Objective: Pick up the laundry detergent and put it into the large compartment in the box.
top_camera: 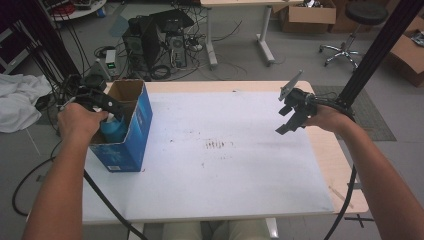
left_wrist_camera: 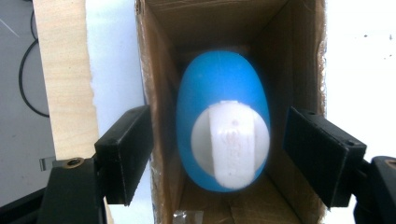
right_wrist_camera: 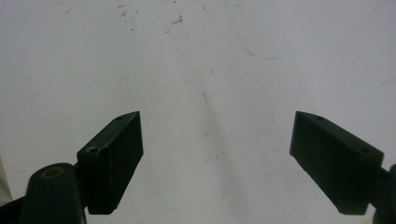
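Right gripper jaws wide apart, nothing between them, over bare white desk with faint specks and scuffs.

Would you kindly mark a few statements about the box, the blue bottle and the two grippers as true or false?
1. The blue bottle with its white cap lies inside the cardboard box. True.
2. The left gripper is clamped on the bottle. False: its pads stand clear of it on both sides.
3. The right gripper is open over the bare white table. True.
4. The box stands at the table's right edge. False: it stands at the left.
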Demonstrator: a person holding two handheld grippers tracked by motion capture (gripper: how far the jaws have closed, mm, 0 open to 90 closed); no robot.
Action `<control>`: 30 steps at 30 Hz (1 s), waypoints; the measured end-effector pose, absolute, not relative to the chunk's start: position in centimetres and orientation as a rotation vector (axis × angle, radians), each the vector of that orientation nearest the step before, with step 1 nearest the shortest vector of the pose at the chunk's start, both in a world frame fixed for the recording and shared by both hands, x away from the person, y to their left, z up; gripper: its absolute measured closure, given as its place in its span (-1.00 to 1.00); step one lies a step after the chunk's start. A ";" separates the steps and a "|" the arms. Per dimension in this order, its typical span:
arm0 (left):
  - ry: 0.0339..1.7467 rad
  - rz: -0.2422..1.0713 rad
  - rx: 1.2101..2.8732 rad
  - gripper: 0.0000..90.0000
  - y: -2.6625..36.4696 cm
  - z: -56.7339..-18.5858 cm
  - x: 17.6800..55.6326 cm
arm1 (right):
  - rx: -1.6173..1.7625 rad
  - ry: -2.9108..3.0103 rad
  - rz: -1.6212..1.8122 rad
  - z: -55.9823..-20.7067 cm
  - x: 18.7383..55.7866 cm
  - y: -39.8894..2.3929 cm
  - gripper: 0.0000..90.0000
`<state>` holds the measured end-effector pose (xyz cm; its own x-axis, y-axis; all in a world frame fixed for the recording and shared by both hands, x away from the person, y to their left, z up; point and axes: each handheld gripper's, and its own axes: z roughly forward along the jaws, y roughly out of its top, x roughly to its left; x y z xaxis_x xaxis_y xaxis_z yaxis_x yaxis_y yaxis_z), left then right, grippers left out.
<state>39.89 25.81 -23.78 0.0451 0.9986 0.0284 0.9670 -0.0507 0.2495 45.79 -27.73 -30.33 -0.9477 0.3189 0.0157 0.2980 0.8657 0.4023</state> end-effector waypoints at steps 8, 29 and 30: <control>2.040 0.301 2.134 -0.44 25.9 -22.9 39.7 | 0.488 2.984 0.629 -30.3 45.7 -27.7 -0.62; 1.865 0.290 2.208 -0.45 23.4 -19.9 39.5 | 0.490 2.987 0.624 -30.1 45.5 -27.7 -0.62; 1.841 0.293 2.217 -0.46 22.9 -19.7 39.6 | 0.491 2.987 0.623 -30.1 45.4 -27.6 -0.62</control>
